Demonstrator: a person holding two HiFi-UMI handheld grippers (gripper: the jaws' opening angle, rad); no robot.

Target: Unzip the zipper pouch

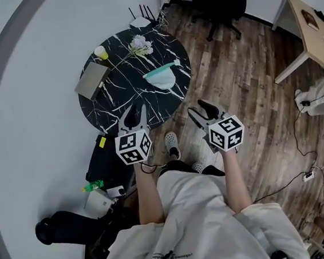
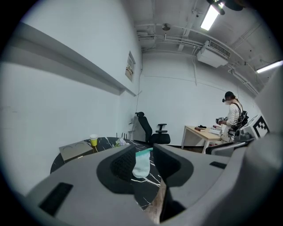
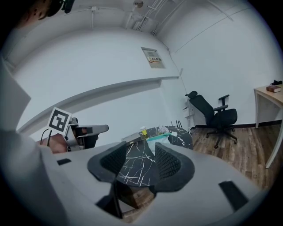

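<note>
We are standing at a round black marble table (image 1: 100, 112), holding a gripper in each hand close to its near edge. On the table's left side a flat grey pad (image 1: 92, 80) is lying, with a yellow cup (image 1: 101, 52) just behind it. A bunch of white flowers (image 1: 140, 44) is lying farther right, its stem pointing back toward the cup. The pouch (image 1: 162, 76), white with a teal strip along its top edge, is lying flat on the right half of the table, near the flowers and well apart from both grippers.

We are holding the left gripper (image 1: 135, 114) over the table's near rim. Its jaws are spread wide with nothing between them, and the left gripper view is looking through the gap at the pouch farther off on the table. The right gripper (image 1: 198, 108) is hovering over the wooden floor (image 1: 250, 88) just beside the rim. Its jaws are likewise wide apart and gripping nothing, and in the right gripper view the gap is framing the bare tabletop.

Beyond the table a black office chair (image 1: 220, 2) is standing. A light wooden desk (image 1: 312, 30) is standing at the far right, with another person (image 2: 231, 119) beside it.
</note>
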